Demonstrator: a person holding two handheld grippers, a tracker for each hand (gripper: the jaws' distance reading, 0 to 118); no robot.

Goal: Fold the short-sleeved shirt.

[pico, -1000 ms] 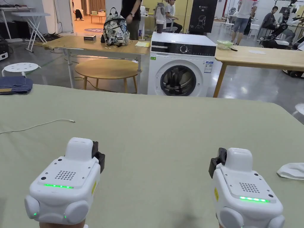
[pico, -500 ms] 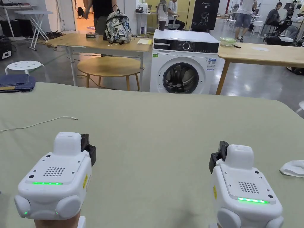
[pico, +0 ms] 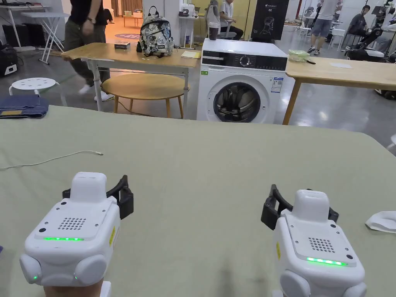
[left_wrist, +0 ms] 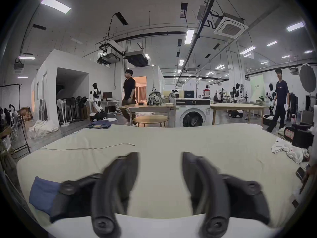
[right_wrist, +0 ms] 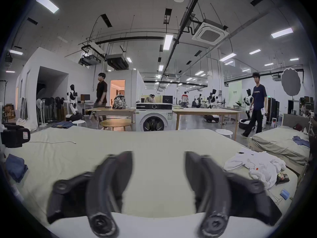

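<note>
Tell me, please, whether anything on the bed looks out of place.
A white shirt lies crumpled at the bed's right edge, unfolded, and a loose white cable trails across its left side.

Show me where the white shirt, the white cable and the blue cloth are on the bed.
white shirt (right_wrist: pixel 257 166): right gripper view, on its crumpled middle.
white cable (pico: pixel 50 160): head view, midway along its length.
blue cloth (left_wrist: pixel 42 192): left gripper view, on its flat face beside the jaw.

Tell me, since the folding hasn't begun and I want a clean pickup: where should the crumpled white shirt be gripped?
Probably with the right gripper, open and nearer. The white shirt lies bunched by the bed's right edge; its flat flap reaches toward the gripper, so come in low from the left and pinch that edge.
</note>
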